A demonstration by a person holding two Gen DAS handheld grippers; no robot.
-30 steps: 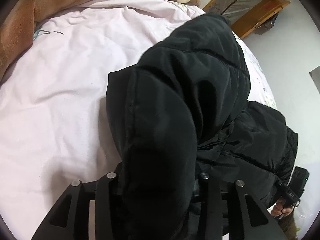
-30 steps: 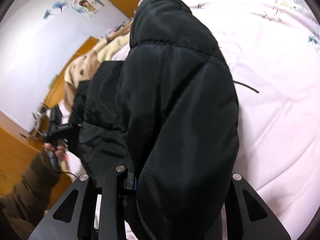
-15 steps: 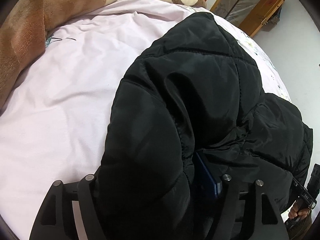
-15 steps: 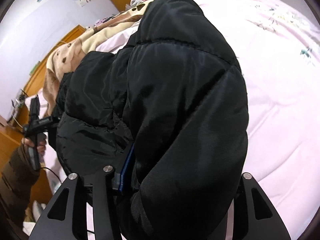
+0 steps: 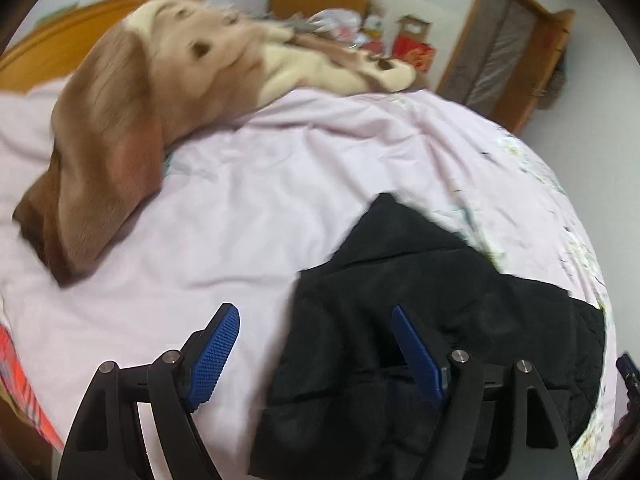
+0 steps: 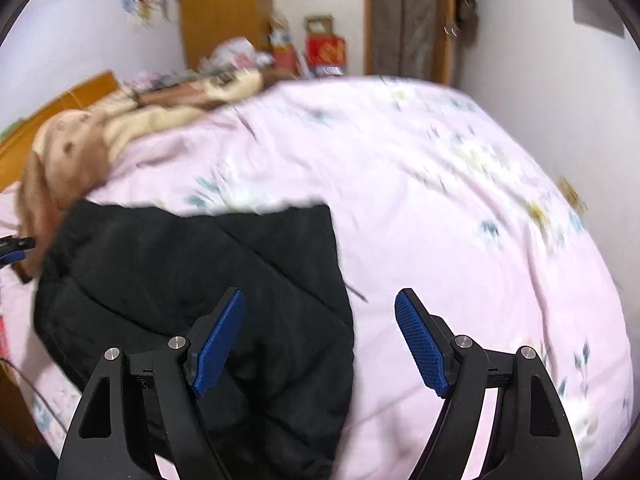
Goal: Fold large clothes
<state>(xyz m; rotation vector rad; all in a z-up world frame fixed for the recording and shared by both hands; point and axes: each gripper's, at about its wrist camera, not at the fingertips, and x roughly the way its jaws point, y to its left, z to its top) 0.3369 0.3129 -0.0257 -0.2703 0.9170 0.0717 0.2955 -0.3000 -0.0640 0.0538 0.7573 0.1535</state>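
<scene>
A black puffer jacket (image 5: 420,280) lies folded on the pink bed cover (image 5: 240,208). My left gripper (image 5: 313,309) hangs above the jacket's left edge. It is open, and its blue pads (image 5: 218,354) are bare. In the right wrist view the jacket (image 6: 180,264) fills the lower left. My right gripper (image 6: 321,294) hovers over the jacket's right edge and the bed cover (image 6: 440,200). Its jaws are opening and nothing is between them. Both views are blurred by motion.
A brown and cream plush blanket (image 5: 120,140) lies heaped along the bed's far left, also the blanket (image 6: 68,148) in the right view. Behind it stand a wooden headboard (image 5: 60,36), red boxes (image 6: 326,50) and a wooden door (image 5: 504,48).
Both grippers have let go of the jacket, opened and risen away from it. The jacket, which filled both views between the jaws, now lies lower on the bed.
</scene>
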